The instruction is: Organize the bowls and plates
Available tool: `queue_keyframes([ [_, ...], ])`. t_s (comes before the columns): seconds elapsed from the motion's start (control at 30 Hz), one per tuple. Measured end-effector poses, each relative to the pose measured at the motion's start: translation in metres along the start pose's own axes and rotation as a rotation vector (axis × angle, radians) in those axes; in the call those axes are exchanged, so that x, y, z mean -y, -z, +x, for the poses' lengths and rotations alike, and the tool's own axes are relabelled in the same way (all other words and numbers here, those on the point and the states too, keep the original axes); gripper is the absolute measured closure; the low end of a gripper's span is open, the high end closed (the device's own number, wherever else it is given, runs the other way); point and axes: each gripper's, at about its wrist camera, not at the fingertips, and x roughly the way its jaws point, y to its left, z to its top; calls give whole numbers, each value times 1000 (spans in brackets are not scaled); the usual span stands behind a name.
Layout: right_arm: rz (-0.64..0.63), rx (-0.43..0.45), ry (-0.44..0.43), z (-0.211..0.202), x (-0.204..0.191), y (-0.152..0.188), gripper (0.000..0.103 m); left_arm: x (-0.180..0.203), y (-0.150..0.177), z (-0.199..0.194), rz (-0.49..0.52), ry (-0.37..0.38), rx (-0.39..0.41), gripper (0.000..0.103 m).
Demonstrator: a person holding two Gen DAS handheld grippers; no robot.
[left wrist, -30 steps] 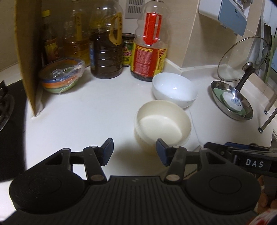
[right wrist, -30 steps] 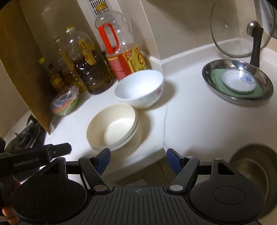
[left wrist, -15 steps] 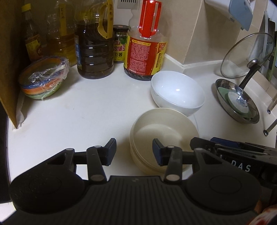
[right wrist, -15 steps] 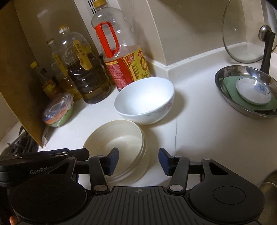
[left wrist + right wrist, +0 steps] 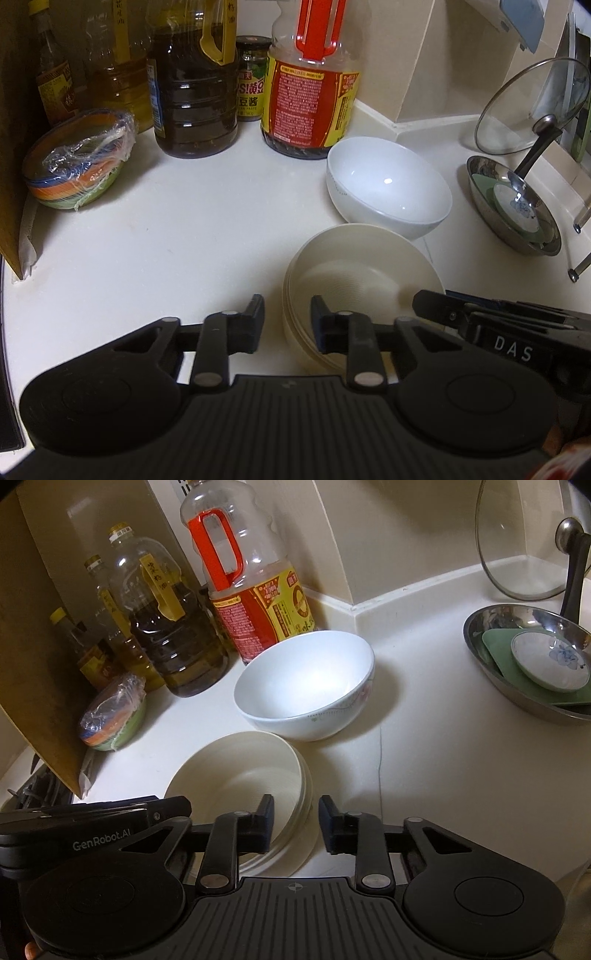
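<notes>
The near wall of the cream bowl stack (image 5: 364, 269) is hidden behind the left claw (image 5: 287, 325). The red-handled bottle (image 5: 312, 74) is cut off at the top edge. Print on the jar label (image 5: 251, 92) behind it is mostly illegible. The glass lid (image 5: 517, 542) runs past the upper edge.

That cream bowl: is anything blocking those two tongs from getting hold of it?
Nothing visible. The left tongs and right tongs each straddle the cream bowl rim on opposite sides, closing on it.
</notes>
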Motion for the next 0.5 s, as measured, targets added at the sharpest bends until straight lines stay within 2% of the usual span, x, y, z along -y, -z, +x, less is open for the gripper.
queue_keyframes([
  [0.13, 1, -4, 0, 0, 0, 0, 85, 0, 0, 0, -6, 20, 0, 91],
  [0.5, 6, -26, -32, -15, -8, 3, 86, -5, 5, -25, -17, 22, 15, 92],
])
